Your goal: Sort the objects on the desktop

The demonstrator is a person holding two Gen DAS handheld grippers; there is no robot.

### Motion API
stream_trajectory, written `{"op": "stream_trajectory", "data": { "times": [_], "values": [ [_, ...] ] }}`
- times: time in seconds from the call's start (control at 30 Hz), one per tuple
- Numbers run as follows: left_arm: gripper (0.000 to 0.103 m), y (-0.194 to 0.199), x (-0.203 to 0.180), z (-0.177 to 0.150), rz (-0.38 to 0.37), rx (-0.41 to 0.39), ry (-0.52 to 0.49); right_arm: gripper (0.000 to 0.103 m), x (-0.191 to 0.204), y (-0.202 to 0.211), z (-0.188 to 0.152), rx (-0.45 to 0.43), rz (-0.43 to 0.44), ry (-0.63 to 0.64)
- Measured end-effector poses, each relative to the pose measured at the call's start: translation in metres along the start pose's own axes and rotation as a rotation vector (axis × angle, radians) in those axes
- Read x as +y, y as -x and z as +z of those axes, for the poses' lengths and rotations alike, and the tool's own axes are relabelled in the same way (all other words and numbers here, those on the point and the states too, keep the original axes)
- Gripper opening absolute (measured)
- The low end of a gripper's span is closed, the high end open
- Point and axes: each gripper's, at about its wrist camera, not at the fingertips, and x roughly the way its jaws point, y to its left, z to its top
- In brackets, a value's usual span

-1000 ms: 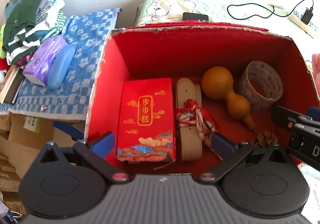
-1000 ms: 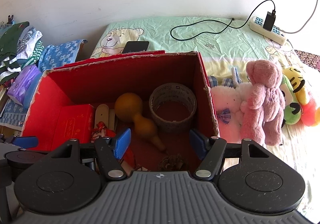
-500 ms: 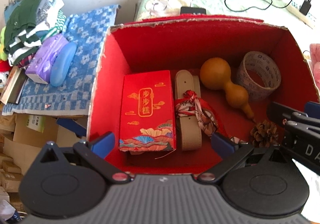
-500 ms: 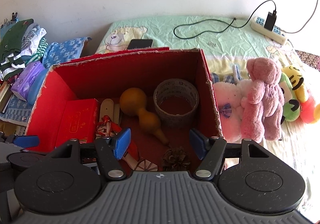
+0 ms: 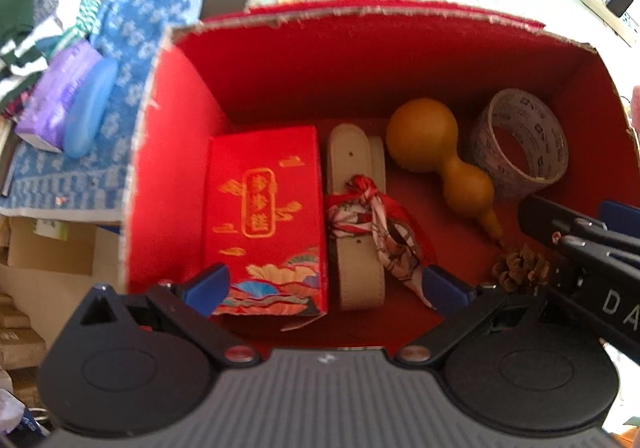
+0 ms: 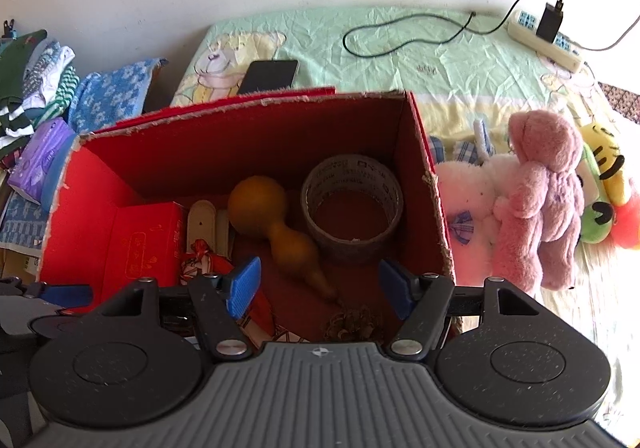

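The red box (image 5: 176,152) sits just ahead of both sets of fingers, holding a red packet (image 5: 264,220), a belt (image 5: 356,248), a gourd (image 5: 436,152), a tape roll (image 5: 520,148) and a pine cone (image 5: 520,268). We judge a pick comes next. We should drop straight over one item, clear of the walls. Our left gripper (image 5: 326,282) and right gripper (image 6: 318,288) both hover over the near rim, tilted down, fingers wide and empty.
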Motion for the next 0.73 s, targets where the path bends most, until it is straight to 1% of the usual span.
{"op": "stream_trajectory", "data": {
  "times": [0.1,0.23,0.37,0.73],
  "values": [
    [0.102,-0.007,0.000,0.001,0.000,0.015,0.008,0.069,0.001,-0.006,0.002,0.018,0.007,-0.003],
    [0.102,-0.008,-0.002,0.000,0.020,0.005,-0.004,0.069,0.003,-0.010,0.003,0.026,0.004,0.000],
    [0.102,-0.008,-0.002,0.002,0.019,-0.002,-0.003,0.069,0.004,-0.012,0.003,0.019,-0.010,0.002],
    [0.102,-0.002,-0.001,0.008,-0.003,-0.040,-0.004,0.069,0.002,-0.011,0.005,0.002,-0.007,-0.017]
  ]
}}
